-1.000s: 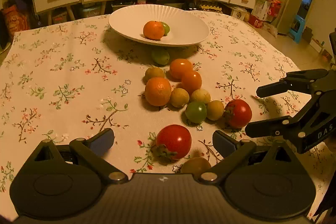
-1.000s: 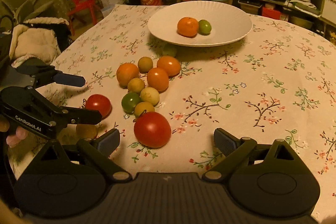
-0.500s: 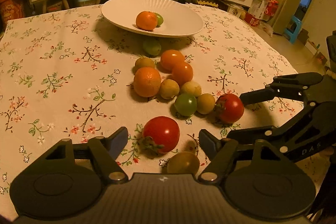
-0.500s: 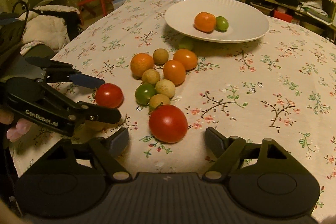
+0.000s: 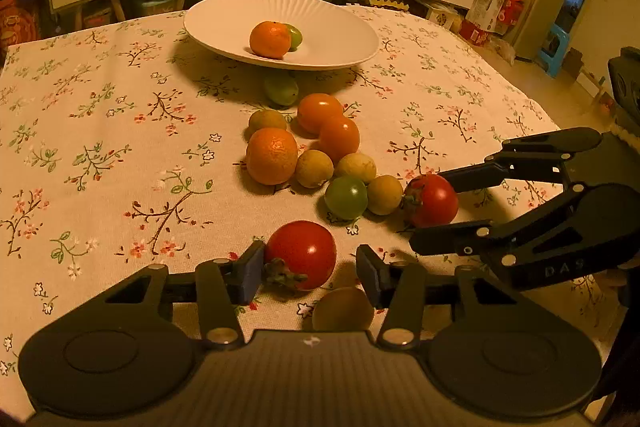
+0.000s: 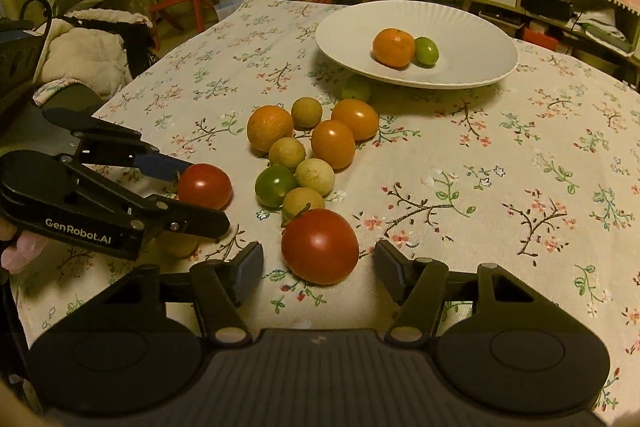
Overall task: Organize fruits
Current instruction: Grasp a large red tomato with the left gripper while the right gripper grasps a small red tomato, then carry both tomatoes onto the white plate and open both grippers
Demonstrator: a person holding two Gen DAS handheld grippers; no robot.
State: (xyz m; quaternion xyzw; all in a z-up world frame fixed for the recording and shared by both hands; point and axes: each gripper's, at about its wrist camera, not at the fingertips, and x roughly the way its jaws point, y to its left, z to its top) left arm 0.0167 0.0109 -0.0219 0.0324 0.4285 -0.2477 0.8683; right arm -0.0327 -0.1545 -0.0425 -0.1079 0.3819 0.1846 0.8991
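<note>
Left black two-finger gripper (image 5: pixel 310 269) closing around round red tomato (image 5: pixel 301 254), gap at one pad. Right black two-finger gripper (image 6: pixel 320 263) closing around second red tomato (image 6: pixel 320 246), not yet clamped.

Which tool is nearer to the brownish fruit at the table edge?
Left. The left tool, jaws just closing around a red tomato, hangs right over the brownish fruit. The right tool, also closing around a second red tomato, is further along the table.

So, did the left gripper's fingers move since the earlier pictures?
Yes. The left gripper has just been closing its jaws toward the red tomato lying between them; one pad seems to touch it, the other stands apart.
</note>
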